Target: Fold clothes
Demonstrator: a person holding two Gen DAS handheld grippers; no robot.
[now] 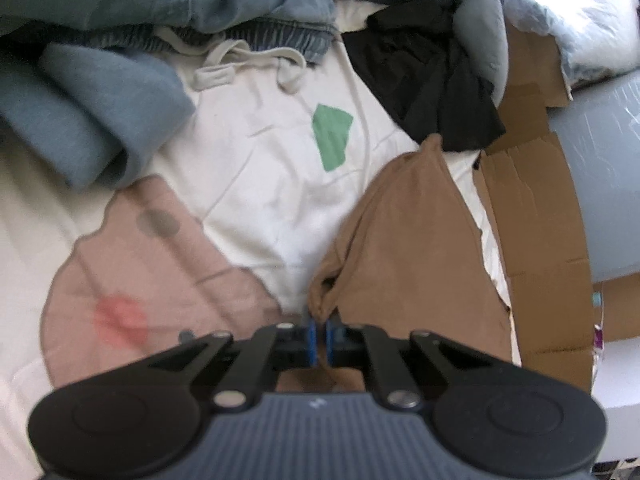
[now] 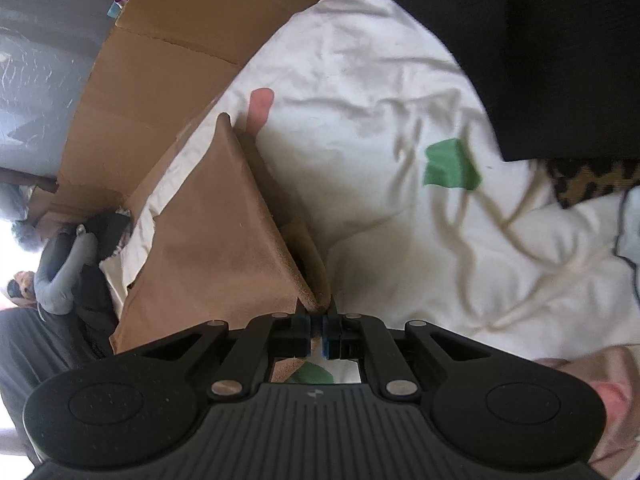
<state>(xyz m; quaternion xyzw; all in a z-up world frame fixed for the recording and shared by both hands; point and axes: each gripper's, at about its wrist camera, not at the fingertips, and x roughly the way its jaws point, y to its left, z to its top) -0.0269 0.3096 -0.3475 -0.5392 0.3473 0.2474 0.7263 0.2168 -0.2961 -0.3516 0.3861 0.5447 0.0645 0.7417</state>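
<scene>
While both your left gripper [image 1: 321, 330] and right gripper [image 2: 317, 322] pinch the brown garment [image 1: 408, 248], it probably stretches lengthwise straight ahead of them.

Soft daylight, blown-out corners, fisheye-bent edges, perhaps slight blur.

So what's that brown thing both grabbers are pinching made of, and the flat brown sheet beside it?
The brown garment looks like a soft, matte knit, perhaps cotton jersey: it drapes and bunches where the left gripper and right gripper pinch it. The flat sheet looks like corrugated cardboard: stiff, with straight creases and a torn edge.
</scene>
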